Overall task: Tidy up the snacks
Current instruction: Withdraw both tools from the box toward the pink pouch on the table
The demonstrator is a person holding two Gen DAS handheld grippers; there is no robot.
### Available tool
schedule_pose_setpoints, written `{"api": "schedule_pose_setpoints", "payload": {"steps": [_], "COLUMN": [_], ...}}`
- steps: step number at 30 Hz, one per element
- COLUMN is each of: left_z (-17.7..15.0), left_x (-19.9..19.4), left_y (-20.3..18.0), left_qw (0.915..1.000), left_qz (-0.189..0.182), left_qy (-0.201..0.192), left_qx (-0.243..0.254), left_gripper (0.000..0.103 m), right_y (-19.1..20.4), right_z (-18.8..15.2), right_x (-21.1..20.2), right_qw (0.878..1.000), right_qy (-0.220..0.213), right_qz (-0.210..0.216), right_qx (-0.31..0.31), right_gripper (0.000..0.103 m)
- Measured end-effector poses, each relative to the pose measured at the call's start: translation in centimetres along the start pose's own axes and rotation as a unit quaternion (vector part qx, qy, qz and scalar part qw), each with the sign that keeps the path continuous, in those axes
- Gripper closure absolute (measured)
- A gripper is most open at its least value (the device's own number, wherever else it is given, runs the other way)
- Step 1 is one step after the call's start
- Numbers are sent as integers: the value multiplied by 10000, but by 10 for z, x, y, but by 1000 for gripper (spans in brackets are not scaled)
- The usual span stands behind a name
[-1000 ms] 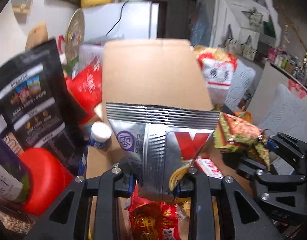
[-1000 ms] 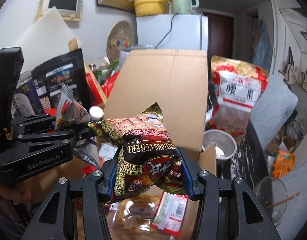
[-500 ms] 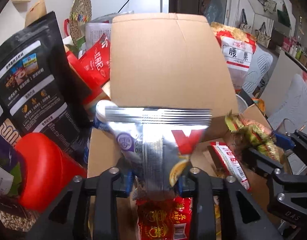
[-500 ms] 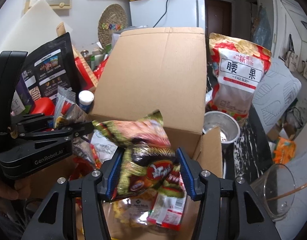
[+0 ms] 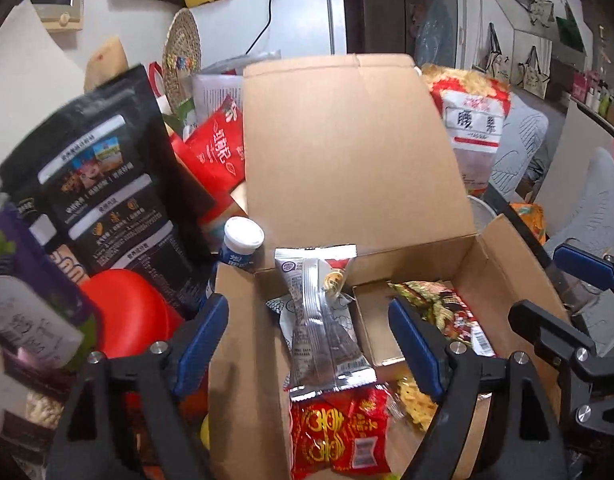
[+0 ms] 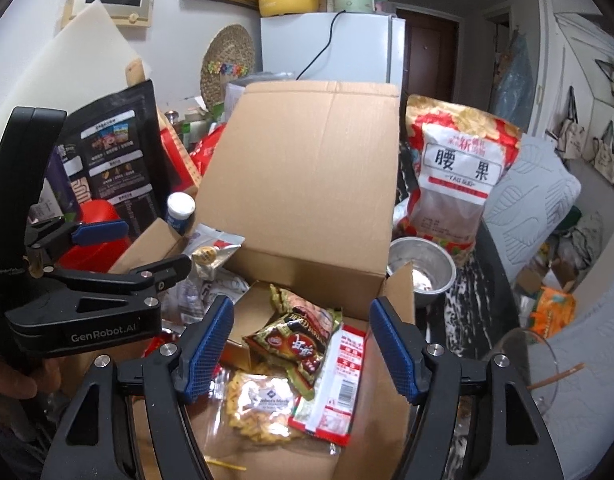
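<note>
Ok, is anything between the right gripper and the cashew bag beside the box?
Yes: the metal bowl sits right in front of the cashew bag, and a side flap of the cardboard box rises between the right gripper and both.

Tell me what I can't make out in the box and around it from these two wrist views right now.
- Cardboard box floor, right wrist view: covered by the green-brown packet and other snacks.
- Silver packet, left wrist view: small print blurred.
- Box left half, right wrist view: hidden by the left gripper.
- Red packet, left wrist view: bottom cut off by the frame edge.
</note>
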State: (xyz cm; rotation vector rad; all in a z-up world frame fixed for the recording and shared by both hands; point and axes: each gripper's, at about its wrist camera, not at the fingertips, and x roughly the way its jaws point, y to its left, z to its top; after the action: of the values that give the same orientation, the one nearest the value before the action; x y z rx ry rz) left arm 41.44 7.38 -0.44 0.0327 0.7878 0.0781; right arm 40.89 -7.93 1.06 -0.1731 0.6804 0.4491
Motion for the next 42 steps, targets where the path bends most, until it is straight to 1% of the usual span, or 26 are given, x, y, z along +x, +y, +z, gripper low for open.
{"api": "schedule_pose_setpoints", "payload": {"steps": [5,12,19,24,31,37,42], "left_z": [0,-5,-21,-39,-63,-88,-106], "left_x": [-36,-98,-155,-189,-218,-231,-228], "left_y": [-1,-5,-9,-14,-22,-33,-44], "left_qw": [9997,9979,9952,9932,9915,9899,9902], "left_qz": [-20,-96,-186,-217,-316,-377,-671], "left_qy": [-232,-641,-961,-1135,-1226,-1311,-1126], "left_qx": [-14,12,48,150,297,393,475], "left_gripper": [21,21,21,21,21,21,21], "right_y": [5,17,29,35,40,37,31], "right_z": [2,-1,-13,-25,-52,-77,-101], "right_x": [-36,-94,-150,-180,-206,-215,-212], "right_qw": [9998,9984,9966,9952,9948,9954,9967], "right_qy": [-214,-549,-819,-972,-1008,-930,-742], "right_qz": [-34,-98,-81,-87,-122,-136,-225], "right_qx": [6,-54,-68,-30,52,158,259], "right_gripper": [32,32,32,32,32,32,32]}}
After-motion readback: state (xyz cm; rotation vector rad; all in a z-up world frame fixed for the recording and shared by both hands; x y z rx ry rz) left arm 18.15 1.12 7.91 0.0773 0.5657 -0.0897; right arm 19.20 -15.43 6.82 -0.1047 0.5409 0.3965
